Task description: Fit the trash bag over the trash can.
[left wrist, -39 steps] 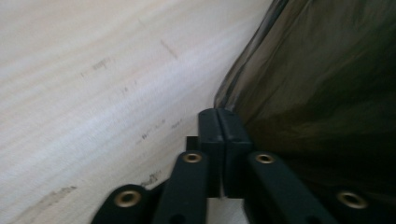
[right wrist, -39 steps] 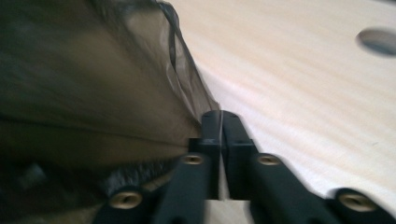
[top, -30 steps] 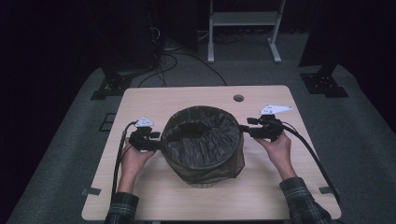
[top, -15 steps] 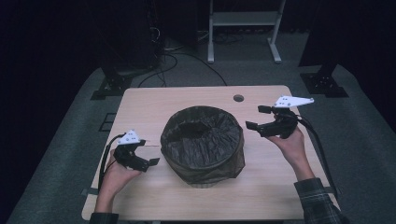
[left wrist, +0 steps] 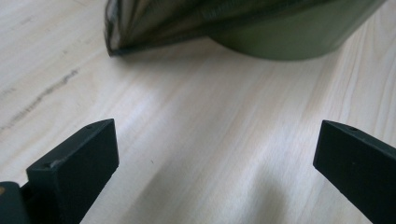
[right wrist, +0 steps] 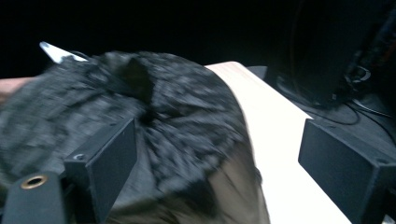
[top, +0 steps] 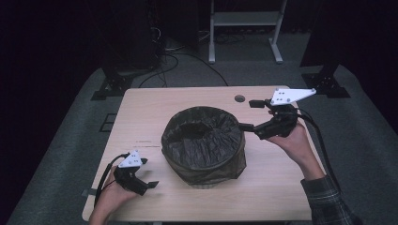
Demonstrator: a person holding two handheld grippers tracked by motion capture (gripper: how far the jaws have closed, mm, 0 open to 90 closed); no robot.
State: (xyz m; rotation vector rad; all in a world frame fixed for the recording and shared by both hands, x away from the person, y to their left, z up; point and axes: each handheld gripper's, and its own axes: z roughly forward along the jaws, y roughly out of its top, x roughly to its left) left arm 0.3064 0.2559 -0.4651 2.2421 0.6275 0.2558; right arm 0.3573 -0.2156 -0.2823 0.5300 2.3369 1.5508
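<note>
A round bin [top: 202, 143] lined with a black bag stands in the middle of the wooden table [top: 155, 108]. My left gripper [top: 148, 173] rests low near the table's front left corner, open, apart from the bin. In the left gripper view its jaws [left wrist: 215, 154] stand wide over bare wood, with the bin's green base [left wrist: 289, 37] and the hanging bag [left wrist: 154, 23] ahead. My right gripper [top: 248, 115] hovers just right of the bin's rim, open and holding nothing. In the right gripper view its jaws [right wrist: 219, 158] frame the blurred black bag [right wrist: 177, 121].
A small round grommet [top: 240, 98] sits in the tabletop behind the bin. Cables [top: 187, 58], black stand feet [top: 112, 86] and a white frame [top: 244, 18] lie on the dark floor beyond the far edge. Bare wood surrounds the bin on all sides.
Both grippers were at the bin's rim a second ago and have let go. The left one drew back toward the front left corner; the right one rose and moved out to the right.
</note>
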